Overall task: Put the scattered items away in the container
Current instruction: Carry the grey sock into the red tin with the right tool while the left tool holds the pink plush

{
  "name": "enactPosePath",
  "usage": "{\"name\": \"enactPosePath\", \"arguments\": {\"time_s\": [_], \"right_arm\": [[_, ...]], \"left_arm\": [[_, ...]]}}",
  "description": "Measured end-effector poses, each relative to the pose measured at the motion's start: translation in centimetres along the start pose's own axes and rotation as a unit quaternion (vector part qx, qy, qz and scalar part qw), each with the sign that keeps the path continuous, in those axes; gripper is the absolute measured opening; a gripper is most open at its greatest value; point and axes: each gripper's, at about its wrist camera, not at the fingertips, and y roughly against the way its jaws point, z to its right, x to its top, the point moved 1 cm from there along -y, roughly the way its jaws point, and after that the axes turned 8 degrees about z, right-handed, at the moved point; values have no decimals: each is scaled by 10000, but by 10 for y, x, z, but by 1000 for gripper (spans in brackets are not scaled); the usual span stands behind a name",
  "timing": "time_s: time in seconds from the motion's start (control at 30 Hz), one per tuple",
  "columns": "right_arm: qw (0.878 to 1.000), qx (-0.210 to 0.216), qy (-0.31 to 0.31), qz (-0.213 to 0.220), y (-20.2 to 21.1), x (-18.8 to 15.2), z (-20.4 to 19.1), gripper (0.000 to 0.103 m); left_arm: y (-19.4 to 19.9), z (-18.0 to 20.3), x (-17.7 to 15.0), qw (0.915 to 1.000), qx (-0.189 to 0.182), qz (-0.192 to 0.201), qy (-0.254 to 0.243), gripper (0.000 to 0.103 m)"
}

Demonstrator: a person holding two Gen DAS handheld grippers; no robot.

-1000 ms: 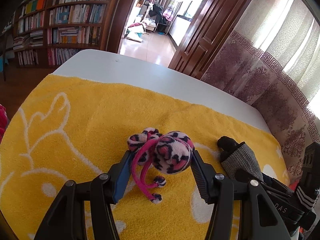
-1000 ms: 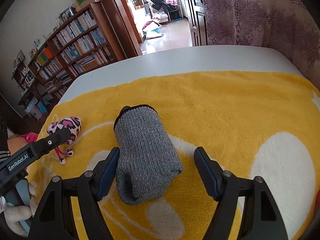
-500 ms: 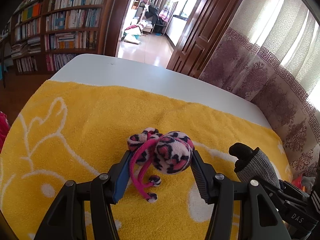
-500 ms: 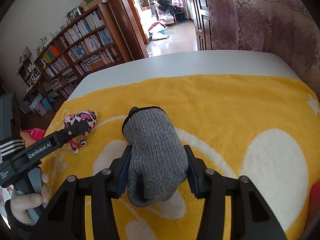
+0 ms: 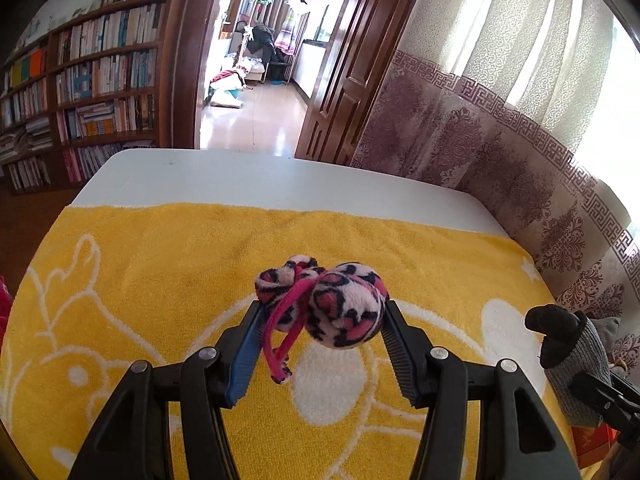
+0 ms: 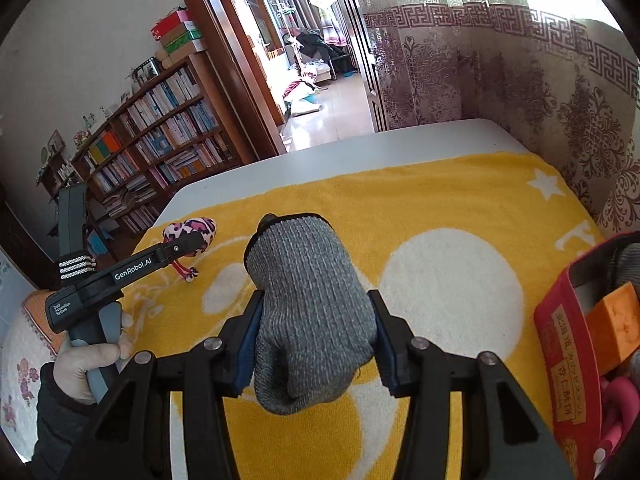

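- The left gripper (image 5: 322, 320) has its jaws closed on a pink leopard-print pompom hair tie (image 5: 344, 306), held above the yellow towel (image 5: 160, 264); its pink elastic loop dangles between the fingers.
- The right gripper (image 6: 314, 326) clamps a rolled grey knitted sock (image 6: 308, 304) by its sides, black cuff pointing away.
- A red box (image 6: 560, 332) stands at the towel's right edge, holding an orange block (image 6: 616, 320) and other items.
- The towel covers a white table (image 5: 280, 180).
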Motion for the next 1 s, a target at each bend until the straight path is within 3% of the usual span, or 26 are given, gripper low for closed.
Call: {"name": "enactPosePath", "arguments": {"time_s": [0.33, 0.6, 0.77, 1.0], "right_arm": [[9932, -650, -491, 826, 108, -12, 72, 53], [9751, -1557, -766, 1380, 174, -27, 128, 53], [9700, -1787, -1024, 1290, 189, -42, 161, 53], [9764, -1554, -1191, 909, 166, -60, 185, 53]], "left_arm": [[26, 79, -19, 9967, -595, -44, -545, 59], [33, 149, -34, 9901, -1071, -151, -892, 59], [36, 181, -44, 9858, -1274, -235, -1067, 59], [37, 217, -55, 9804, -1419, -285, -1336, 59]]}}
